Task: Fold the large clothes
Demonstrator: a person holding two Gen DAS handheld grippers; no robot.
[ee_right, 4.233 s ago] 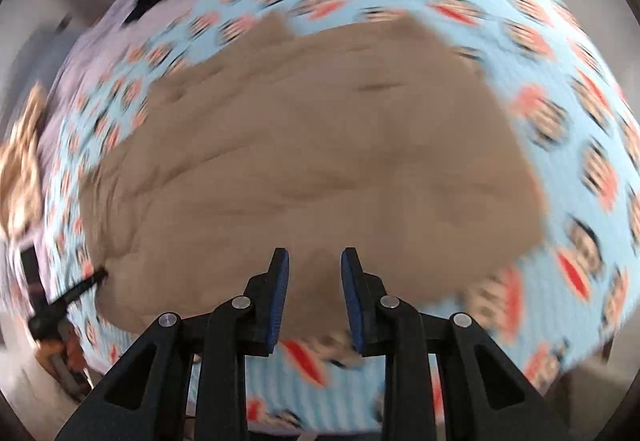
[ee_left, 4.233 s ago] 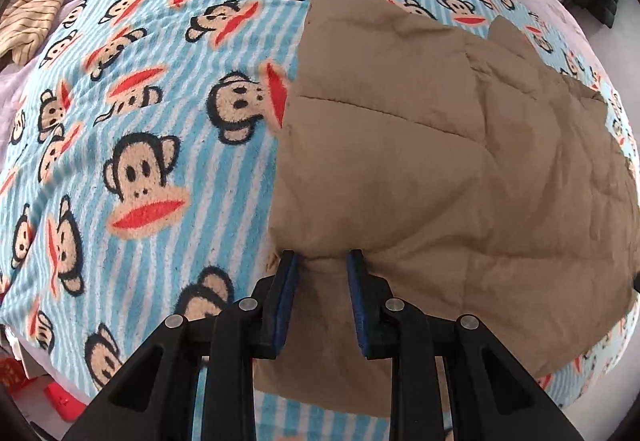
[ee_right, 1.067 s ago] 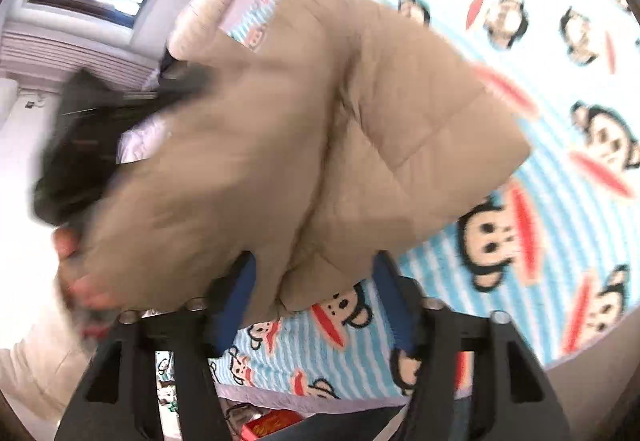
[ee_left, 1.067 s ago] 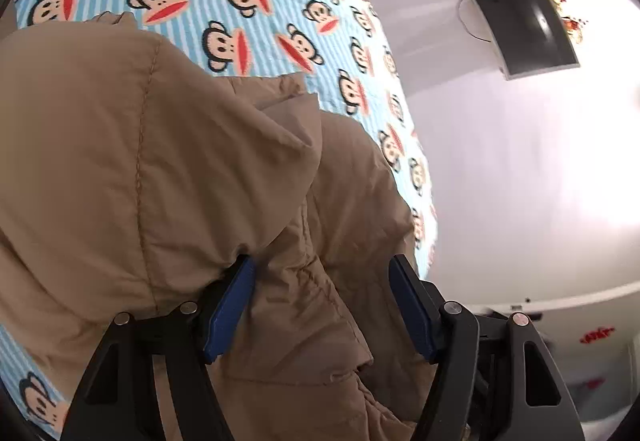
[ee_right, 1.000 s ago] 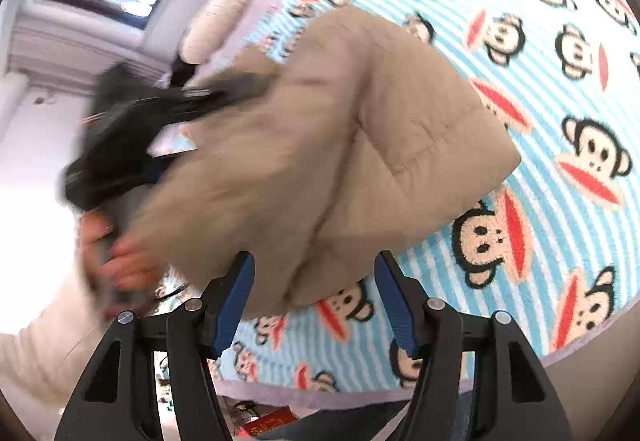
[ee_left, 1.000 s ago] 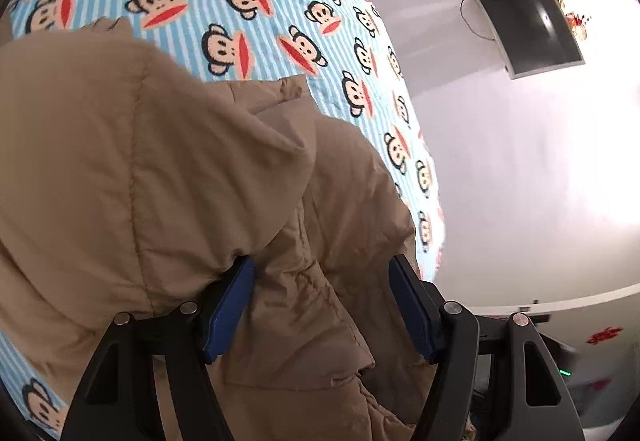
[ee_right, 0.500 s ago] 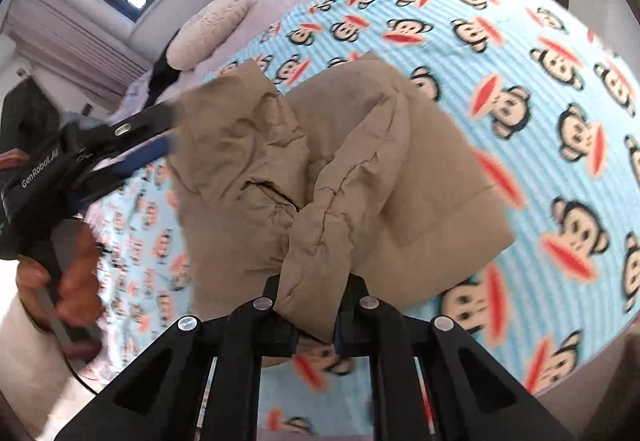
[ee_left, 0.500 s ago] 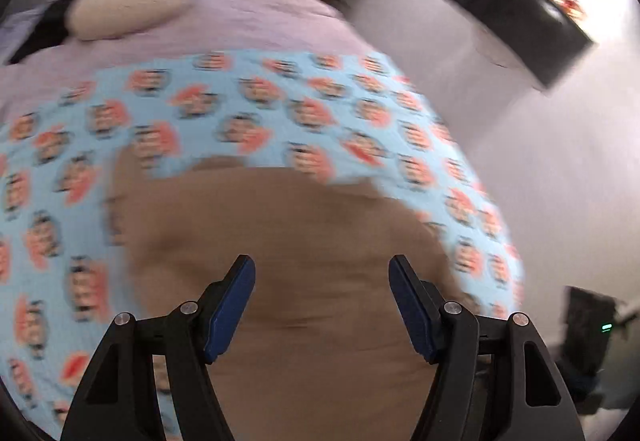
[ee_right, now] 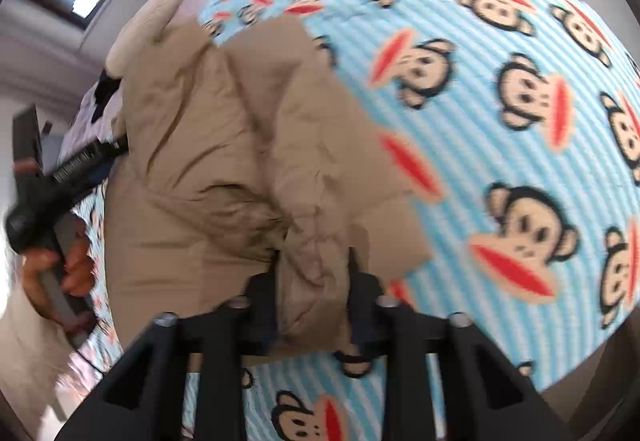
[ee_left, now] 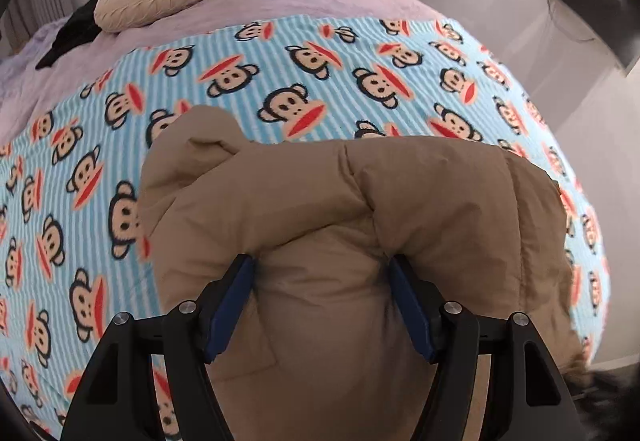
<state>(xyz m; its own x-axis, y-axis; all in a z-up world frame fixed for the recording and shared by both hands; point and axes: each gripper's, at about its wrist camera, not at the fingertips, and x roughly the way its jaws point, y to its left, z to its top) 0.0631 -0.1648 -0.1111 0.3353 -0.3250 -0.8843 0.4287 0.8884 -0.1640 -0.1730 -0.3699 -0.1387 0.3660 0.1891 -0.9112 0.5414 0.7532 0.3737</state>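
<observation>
Mid-fold: the tan padded jacket [ee_left: 328,209] is being laid down doubled on the bed.

Low in the frame, the left tool [ee_left: 322,305] stands wide with a thick roll of jacket bulging between its blue pads (held or merely resting, unclear). The right tool [ee_right: 312,293] is opening, a bunched fold between its jaws. Beyond, the jacket lies mid-frame on the monkey-print blanket [ee_left: 280,73]. Next, probably: let go, draw back, then smooth or fold again.
</observation>
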